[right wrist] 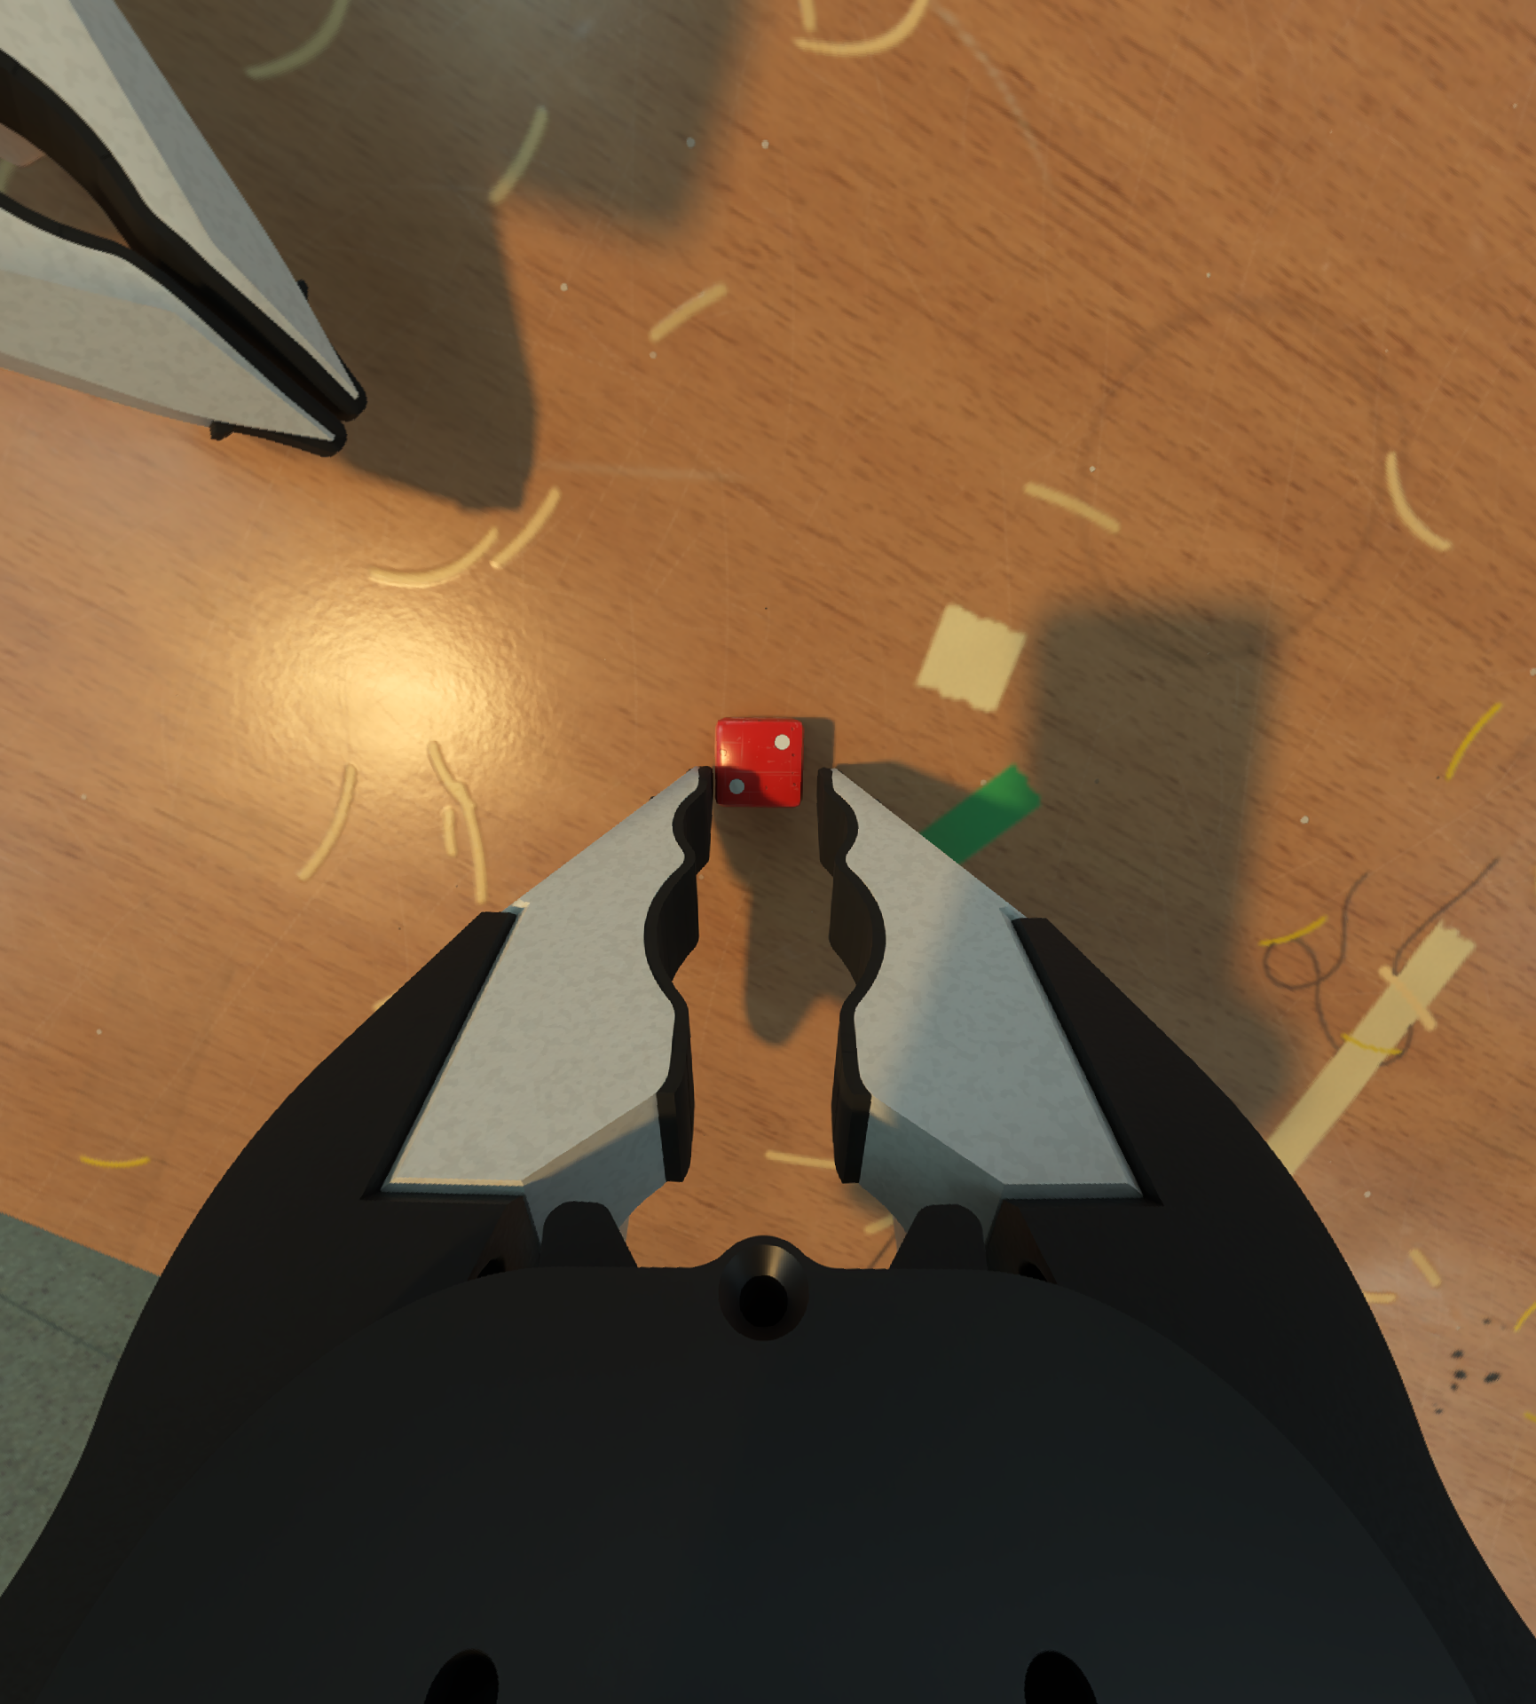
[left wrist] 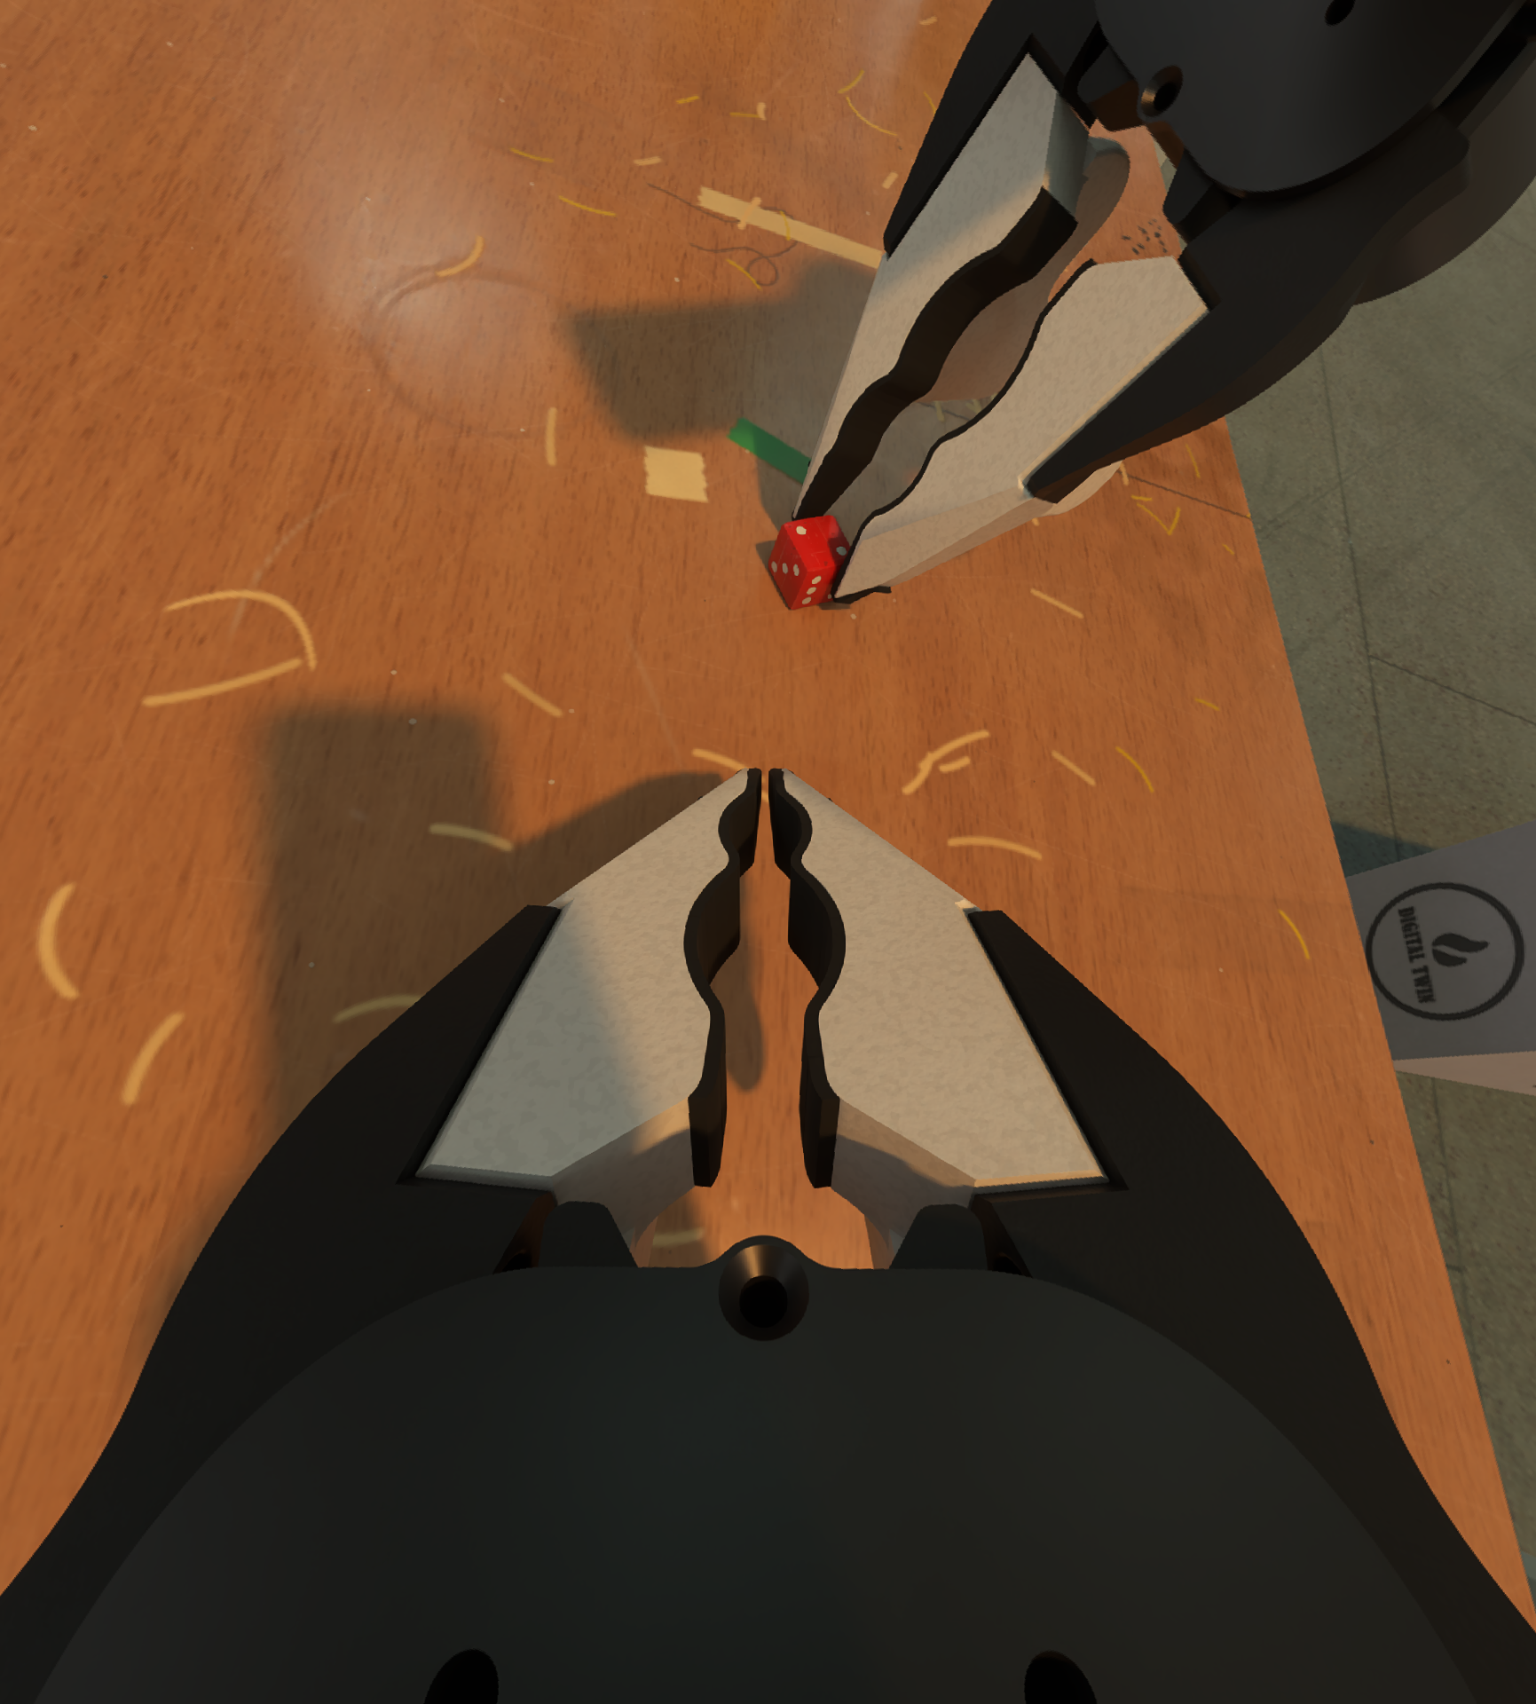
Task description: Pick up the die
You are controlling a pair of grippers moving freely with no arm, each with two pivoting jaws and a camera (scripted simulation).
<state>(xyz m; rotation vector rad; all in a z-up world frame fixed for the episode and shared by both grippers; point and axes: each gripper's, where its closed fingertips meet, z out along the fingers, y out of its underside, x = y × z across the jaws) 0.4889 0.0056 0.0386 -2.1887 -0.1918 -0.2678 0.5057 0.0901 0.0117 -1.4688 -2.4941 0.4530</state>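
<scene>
Red die (right wrist: 759,762) rested on wooden desk (right wrist: 1114,323). Right hand-held gripper (right wrist: 764,784) spread apart, fingertips flanking die. Left hand-held gripper (left wrist: 764,779) clenched, empty, well apart.

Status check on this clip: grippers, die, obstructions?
Right gripper open, tips straddling red die on table. Left gripper shut, empty, standing off. Green strip beside die, not blocking.

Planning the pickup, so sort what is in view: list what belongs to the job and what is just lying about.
Belongs to the job:
- red die on the wooden table
- right tool, open, its tips either side of the die
- left tool, shut, holding nothing

Just lying about:
- green strip
- pale square scrap
- long pale strip
- cardboard box beside the table
</scene>
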